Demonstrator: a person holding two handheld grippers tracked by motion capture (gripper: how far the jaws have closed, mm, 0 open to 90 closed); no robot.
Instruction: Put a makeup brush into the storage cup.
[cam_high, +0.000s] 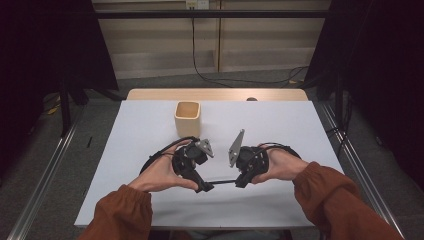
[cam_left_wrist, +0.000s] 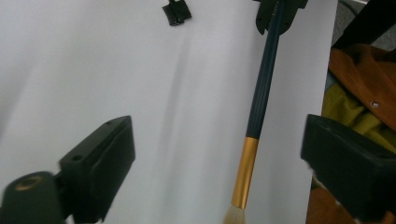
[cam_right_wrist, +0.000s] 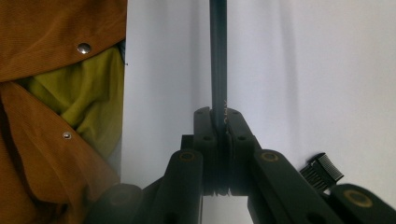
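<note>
Hands are working 2 claws low over the white table (cam_high: 150, 135) in the high view: the left claw (cam_high: 206, 187) and the right claw (cam_high: 240, 182) are facing each other, with 1 thin brush (cam_high: 224, 181) running between them and 1 tan cup (cam_high: 187, 119) standing behind.

Left gripper view: the jaws are standing wide apart, and the brush (cam_left_wrist: 261, 93), dark-handled with a gold ferrule, is lying between them, touching neither.

Right gripper view: the jaws are clamping together on the brush handle (cam_right_wrist: 217, 60). Small lettering there is too blurred to read.
</note>
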